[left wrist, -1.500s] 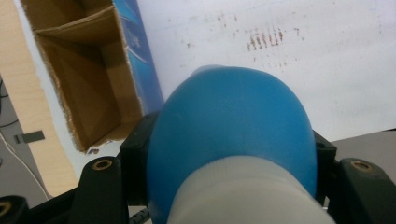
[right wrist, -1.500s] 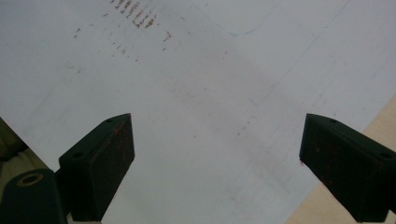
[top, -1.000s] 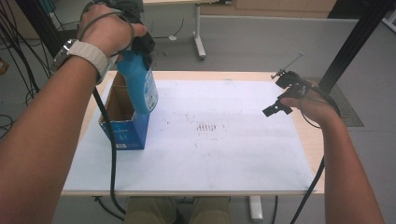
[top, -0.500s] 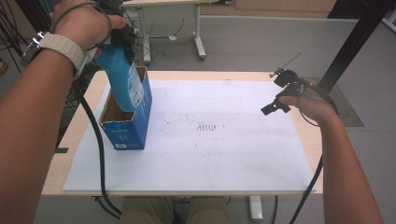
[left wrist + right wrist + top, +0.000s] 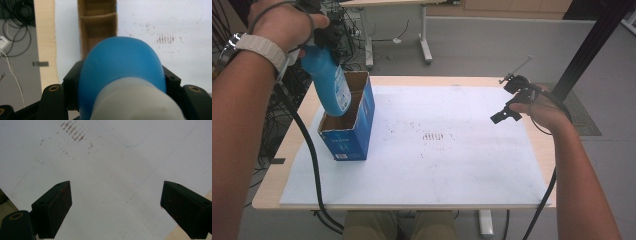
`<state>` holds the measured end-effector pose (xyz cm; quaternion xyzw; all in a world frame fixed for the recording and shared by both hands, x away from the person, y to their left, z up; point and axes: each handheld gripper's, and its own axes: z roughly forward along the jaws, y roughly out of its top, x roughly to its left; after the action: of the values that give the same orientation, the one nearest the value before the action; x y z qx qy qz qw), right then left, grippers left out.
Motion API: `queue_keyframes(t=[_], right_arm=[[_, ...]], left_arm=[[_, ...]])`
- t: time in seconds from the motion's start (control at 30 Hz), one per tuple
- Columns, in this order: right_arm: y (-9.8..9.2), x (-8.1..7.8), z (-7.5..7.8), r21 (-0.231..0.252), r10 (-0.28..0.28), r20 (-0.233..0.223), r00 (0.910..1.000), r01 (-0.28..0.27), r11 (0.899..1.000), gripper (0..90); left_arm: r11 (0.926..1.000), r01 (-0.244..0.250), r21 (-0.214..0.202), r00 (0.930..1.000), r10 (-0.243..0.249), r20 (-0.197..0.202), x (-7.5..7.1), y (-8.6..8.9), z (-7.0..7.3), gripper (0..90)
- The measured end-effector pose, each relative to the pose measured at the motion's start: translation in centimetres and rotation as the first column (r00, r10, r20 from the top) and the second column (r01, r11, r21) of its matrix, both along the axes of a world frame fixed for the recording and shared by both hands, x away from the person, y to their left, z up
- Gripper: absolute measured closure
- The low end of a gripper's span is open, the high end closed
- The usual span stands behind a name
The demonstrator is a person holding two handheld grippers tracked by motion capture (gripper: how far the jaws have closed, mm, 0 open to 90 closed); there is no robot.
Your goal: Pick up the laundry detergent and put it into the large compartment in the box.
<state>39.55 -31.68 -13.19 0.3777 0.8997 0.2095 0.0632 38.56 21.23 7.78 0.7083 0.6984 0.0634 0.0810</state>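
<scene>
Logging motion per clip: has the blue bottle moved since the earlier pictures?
Yes. The blue bottle, held by the left gripper, has shifted left and toward the far end of the cardboard box.

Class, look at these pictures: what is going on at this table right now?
A person's left gripper is shut on a blue bottle, holding it tilted over the open blue cardboard box at the table's left side. The right gripper hangs open and empty above the white sheet at the right.
</scene>
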Motion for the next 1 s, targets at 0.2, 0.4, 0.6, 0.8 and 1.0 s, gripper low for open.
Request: queue_keyframes(t=[0.2, 0.4, 0.6, 0.8, 1.0], right_arm=[[-0.2, -0.2, 0.0, 0.001, -0.006, 0.001, 1.0, 0.006, 1.0, 10.0], [-0.3, -0.3, 0.1, 0.002, -0.013, 0.0, 0.9999, 0.013, 1.0, 10.1], [-0.4, -0.1, -0.2, 0.004, -0.015, -0.005, 0.9999, 0.015, 1.0, 10.0], [-0.5, 0.1, -0.5, 0.003, -0.017, -0.011, 0.9998, 0.017, 1.0, 10.0], [-0.4, 0.3, -0.6, 0.002, -0.017, -0.014, 0.9998, 0.017, 1.0, 10.0]], left_arm=[[1.0, -0.01, 0.001, 1.0, 0.01, 0.0, 0.3, 0.6, 0.0, 37.5], [0.9999, -0.015, 0.003, 0.9999, 0.015, -0.002, 0.8, 0.8, -0.4, 37.5], [0.9998, -0.021, 0.003, 0.9997, 0.021, -0.01, 1.5, 1.0, -1.0, 37.5], [0.9997, -0.024, 0.001, 0.9995, 0.024, -0.02, 2.1, 1.2, -1.8, 37.5], [0.9997, -0.024, 0.002, 0.9993, 0.024, -0.027, 2.7, 1.4, -2.6, 37.5]])
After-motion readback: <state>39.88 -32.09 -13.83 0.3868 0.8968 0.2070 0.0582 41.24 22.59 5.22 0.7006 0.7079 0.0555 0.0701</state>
